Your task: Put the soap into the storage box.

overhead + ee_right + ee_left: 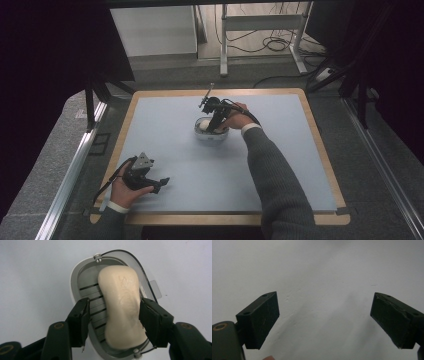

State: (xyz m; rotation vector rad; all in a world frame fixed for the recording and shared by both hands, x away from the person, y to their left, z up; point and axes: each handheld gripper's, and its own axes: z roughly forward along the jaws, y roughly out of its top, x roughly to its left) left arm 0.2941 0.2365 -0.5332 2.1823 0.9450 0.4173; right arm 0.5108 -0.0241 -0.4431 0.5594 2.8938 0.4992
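The right gripper (113, 315) is seen at the lower centre of the right gripper view, lowered over a soap dish (75, 282). Its jaws are spread to either side of a bar of soap (122, 307). The right jaw is at or very near the soap's edge; a clear gap of slatted tray is left between the left jaw and the soap. The soap is therefore judged to be bracketed but not gripped. It cannot be told whether the jaws are closing for a pick-up or have just let go.

The soap lies lengthwise in the dish, shifted toward the right side of the frame, on the grey slatted insert. A clear lid (147, 280) is seen swung aside at the dish's upper right, so the dish is already open.

In the high view the right gripper (216, 122) and dish (207, 136) are found just above the centre of the frame, on a pale blue mat (280, 170).

The left gripper (159, 183) is held low at the lower left of the high view, well apart from the dish. In the left gripper view its jaws are wide apart over bare mat (324, 277), and nothing is held.

Left to do, as judged: the soap is to be either clamped and lifted or cleared by the jaws.
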